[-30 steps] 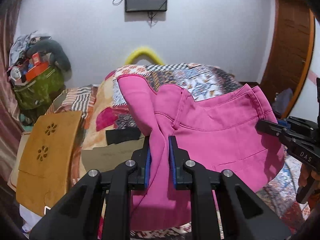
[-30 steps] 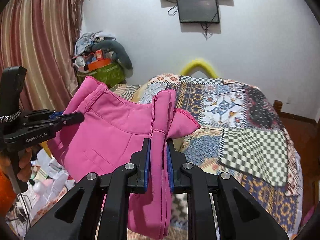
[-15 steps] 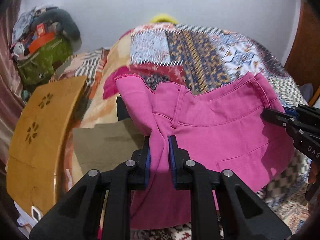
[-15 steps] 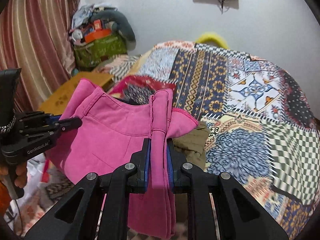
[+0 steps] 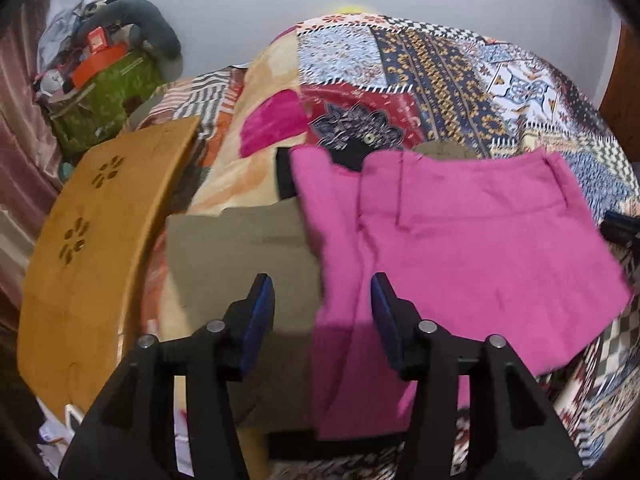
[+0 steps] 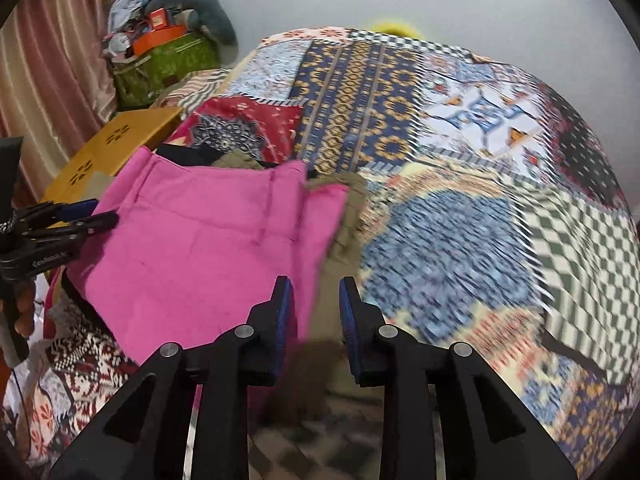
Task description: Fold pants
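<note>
A patchwork bedspread (image 6: 460,128) filled the right wrist view from twelve to four o'clock. On it, at nine to ten o'clock of that view, the folded pink pants (image 6: 200,240) lay flat, waistband toward twelve, on top of an olive garment (image 5: 236,256) that showed at nine o'clock of the pants in the left wrist view. A wooden board (image 5: 96,248) with flower cut-outs stood at nine o'clock there, with a green bag (image 5: 100,92) of clutter at ten.

The left gripper (image 5: 322,316) had just been opening: its jaws stood wide, the pants' edge between them but untouched. The right gripper (image 6: 316,312) had also just been opening and stood narrowly parted, with the pants' edge beside its left pad, not pressed.
</note>
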### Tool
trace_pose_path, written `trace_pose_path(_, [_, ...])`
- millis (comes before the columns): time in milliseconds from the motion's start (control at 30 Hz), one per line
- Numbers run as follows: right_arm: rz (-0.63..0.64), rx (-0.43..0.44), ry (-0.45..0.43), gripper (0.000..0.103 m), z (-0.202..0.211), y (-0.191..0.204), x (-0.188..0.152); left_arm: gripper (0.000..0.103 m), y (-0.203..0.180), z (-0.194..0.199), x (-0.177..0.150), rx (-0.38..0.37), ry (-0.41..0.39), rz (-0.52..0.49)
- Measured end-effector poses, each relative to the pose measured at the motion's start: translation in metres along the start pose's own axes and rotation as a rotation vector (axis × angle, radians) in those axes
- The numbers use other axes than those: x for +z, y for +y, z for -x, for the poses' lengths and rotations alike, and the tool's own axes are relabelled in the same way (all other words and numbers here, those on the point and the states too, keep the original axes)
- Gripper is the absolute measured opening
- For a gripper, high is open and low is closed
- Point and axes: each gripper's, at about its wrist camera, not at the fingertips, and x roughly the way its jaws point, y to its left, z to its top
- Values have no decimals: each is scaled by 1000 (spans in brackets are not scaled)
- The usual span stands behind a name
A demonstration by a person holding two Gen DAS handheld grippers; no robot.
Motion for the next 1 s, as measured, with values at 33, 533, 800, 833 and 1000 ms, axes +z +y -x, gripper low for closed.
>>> trace_pose_path(33, [-12,-13,5,22,5,-3,-2,53,3,2,-3,3,12,1])
trace_pose_path(533, [6,34,-249,35,164,30,-21,53,-2,166,-29,-17,-125,42])
trace_pose_path(800, [45,76,-475,35,274,67,-37,53,-34,315,-50,-75,-356,-7])
trace_pose_path(833, [48,76,-512,35,290,72,-42,53,-39,335,-56,-81,-391,-14])
trace_pose_path(1000, [73,85,-624,35,344,95,-66,53,-53,403,-83,-79,-511,-36])
